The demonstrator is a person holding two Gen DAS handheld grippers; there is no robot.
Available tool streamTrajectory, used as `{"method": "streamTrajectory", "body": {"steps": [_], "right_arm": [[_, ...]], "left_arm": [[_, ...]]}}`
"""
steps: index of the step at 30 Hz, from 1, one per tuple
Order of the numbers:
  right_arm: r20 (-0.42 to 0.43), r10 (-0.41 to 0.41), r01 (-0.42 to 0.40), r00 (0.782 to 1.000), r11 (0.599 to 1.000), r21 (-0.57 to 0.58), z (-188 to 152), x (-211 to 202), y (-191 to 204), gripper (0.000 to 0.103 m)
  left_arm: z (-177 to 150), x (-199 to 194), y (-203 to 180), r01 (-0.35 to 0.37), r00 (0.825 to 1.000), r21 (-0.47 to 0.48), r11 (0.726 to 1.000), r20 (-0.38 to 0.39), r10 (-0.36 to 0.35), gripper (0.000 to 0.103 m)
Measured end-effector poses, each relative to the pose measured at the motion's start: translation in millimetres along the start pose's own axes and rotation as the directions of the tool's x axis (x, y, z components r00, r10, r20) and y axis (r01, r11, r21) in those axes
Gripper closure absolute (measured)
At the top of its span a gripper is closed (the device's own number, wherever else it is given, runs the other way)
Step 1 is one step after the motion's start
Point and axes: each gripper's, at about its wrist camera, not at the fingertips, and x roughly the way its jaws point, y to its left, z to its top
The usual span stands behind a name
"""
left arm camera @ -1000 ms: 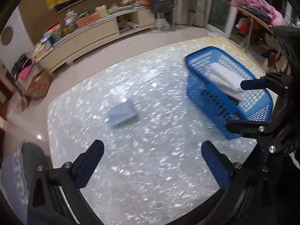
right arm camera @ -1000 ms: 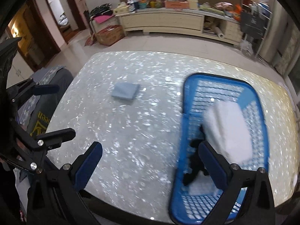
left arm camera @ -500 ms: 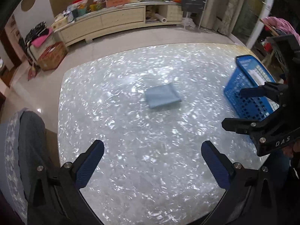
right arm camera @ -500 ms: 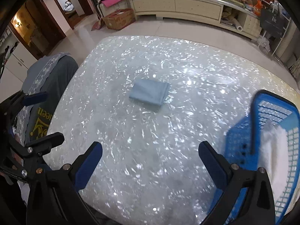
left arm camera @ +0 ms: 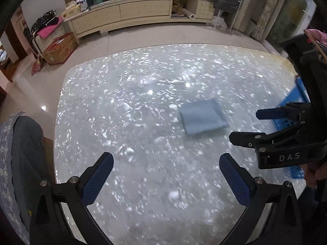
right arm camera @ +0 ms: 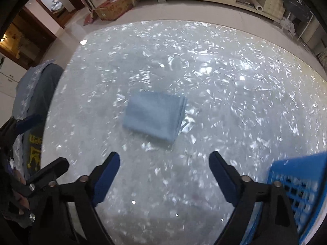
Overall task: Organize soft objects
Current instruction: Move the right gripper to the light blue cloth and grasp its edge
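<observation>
I see the folded blue cloth [right arm camera: 154,115] lying flat on the shiny surface [right arm camera: 235,94], out in the middle, with nothing touching it. The blue basket [right arm camera: 296,183] sits at the right side, well apart from the cloth.

My right tool [right arm camera: 164,170] points down at the surface, just short of the cloth. Its jaws are closing a little, but nothing is between them and they hold nothing. My left tool [left arm camera: 166,174] is spread wide and holds nothing too. The cloth lies ahead of it and off to the right.

I think the next job is to pick up the cloth and put it in the basket. Here is what could go wrong.

The cloth is thin and flat. If my tool comes down too high, the pads may slip over the top and catch nothing.

The cloth is folded in layers. If I pinch only the top layer, it may fall open when I lift it, and then it is messy.

The surface looks smooth and slippery. If I push from the side, the cloth may just slide away.

My two tools are near each other, so they could bump.
</observation>
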Motion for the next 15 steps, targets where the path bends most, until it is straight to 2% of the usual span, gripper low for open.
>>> {"method": "streamTrajectory", "body": {"steps": [3,4,5,9,13,15], "right_arm": [[-0.026,0.012,-0.012,1.000,1.000,0.020,11.8,19.7,-0.4,0.023],[-0.031,0.019,-0.018,0.999,1.000,0.025,15.6,24.5,-1.0,0.034],[-0.038,0.022,-0.021,0.999,0.999,0.031,18.9,29.2,-1.3,0.040],[-0.063,0.042,-0.039,0.997,0.998,0.056,28.0,45.6,-2.0,0.040],[-0.072,0.032,-0.028,0.997,0.998,0.058,33.4,57.1,3.2,0.056],[-0.068,0.023,-0.020,0.997,0.999,0.051,36.2,59.6,6.9,0.067]], "left_arm": [[7.2,15.1,7.1,-0.010,1.000,-0.013,1.000,-0.002,0.010,0.000],[9.0,20.0,9.3,-0.015,1.000,-0.015,1.000,-0.004,0.015,0.000],[9.4,22.2,9.5,-0.019,1.000,-0.015,1.000,-0.005,0.019,0.000],[12.5,41.4,15.1,-0.031,0.999,-0.015,0.999,-0.016,0.031,0.000],[14.8,55.7,21.2,-0.036,0.999,-0.014,0.999,-0.023,0.035,0.000],[14.4,57.7,21.2,-0.032,0.999,-0.014,0.999,-0.025,0.032,0.000]]}}
